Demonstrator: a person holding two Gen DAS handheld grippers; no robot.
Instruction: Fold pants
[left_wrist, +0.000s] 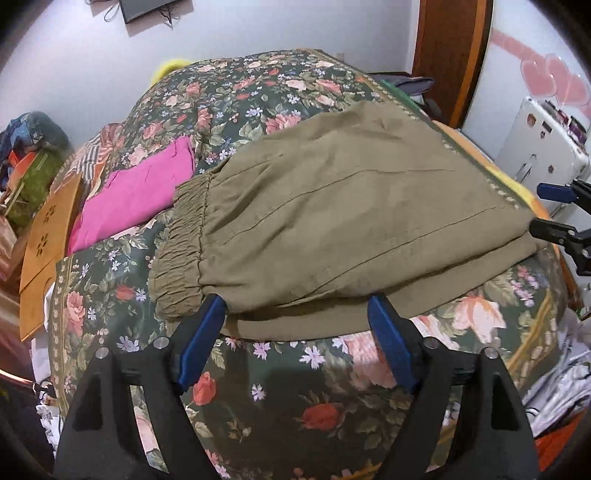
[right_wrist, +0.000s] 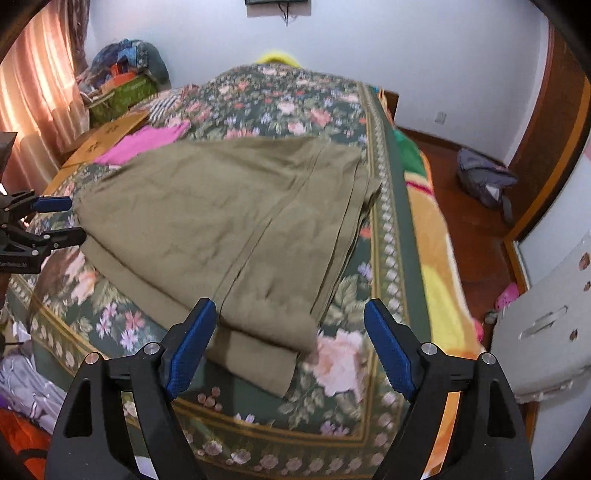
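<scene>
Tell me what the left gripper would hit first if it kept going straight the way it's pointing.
Most likely the near edge of the olive pants by the elastic waistband: the open left gripper frames that edge from just short of it. Depth is unclear, so it might meet the floral bedspread first.

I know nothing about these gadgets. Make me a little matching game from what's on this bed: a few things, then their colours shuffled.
Things:
1. pants
2. folded cloth beside the pants
3. gripper pads
4. bedspread

Colours:
A. blue
B. dark green with flowers
C. olive
D. pink

Pairs: 1-C, 2-D, 3-A, 4-B
</scene>
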